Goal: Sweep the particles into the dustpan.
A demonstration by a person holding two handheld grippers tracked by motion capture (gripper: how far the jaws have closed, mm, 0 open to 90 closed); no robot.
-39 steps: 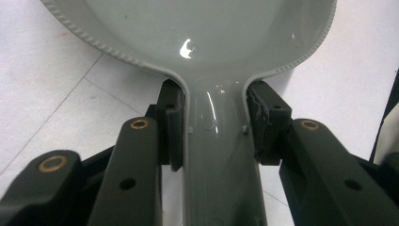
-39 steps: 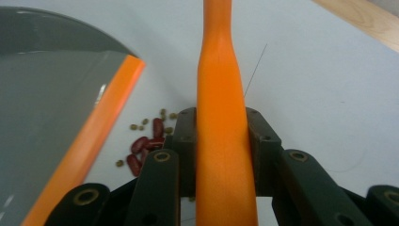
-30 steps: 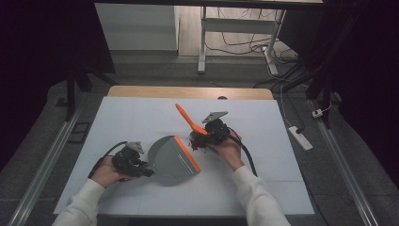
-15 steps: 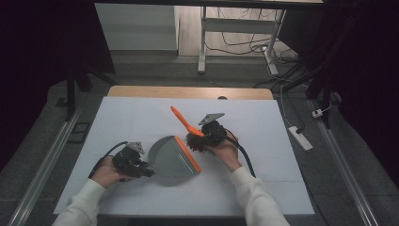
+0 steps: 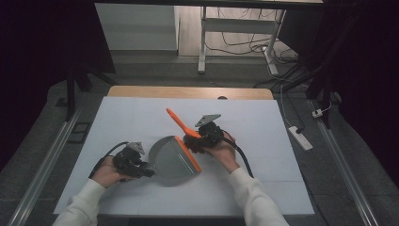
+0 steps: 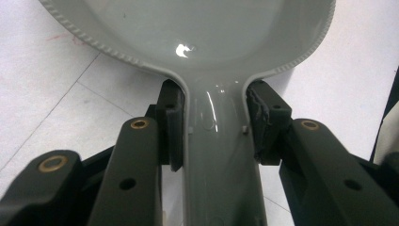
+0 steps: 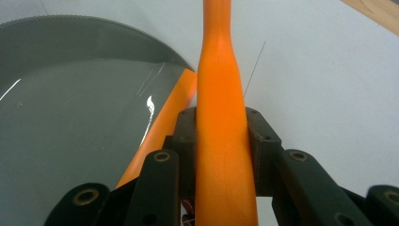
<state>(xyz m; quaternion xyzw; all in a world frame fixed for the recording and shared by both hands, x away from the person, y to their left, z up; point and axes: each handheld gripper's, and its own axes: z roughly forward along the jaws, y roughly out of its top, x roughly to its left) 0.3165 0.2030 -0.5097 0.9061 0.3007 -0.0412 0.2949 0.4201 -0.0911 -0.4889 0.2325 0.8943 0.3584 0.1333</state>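
On the white desk (image 5: 263,141), seen from the high view, a grey dustpan (image 5: 171,159) lies near the front centre, its straight lip edged in orange and facing the person's right. Left gripper (image 5: 133,162), held in the left hand (image 5: 107,172), sits just beside the pan's left side; in the left gripper view its two black jaws are closed against either side of the dustpan's grey handle (image 6: 215,155), pads touching the plastic, with the pan's ribbed rim above them. Right gripper (image 5: 203,139), held in the right hand (image 5: 225,153), sits just behind the orange lip; in the right gripper view its jaws are closed on the orange handle (image 7: 222,136) of a brush or similar tool, whose working end cannot be made out. That orange handle (image 5: 178,122) slants up and away to the left, clear of the desk surface. A strip of bare wood (image 5: 188,92) runs along the desk's far edge. Both sleeves are white.
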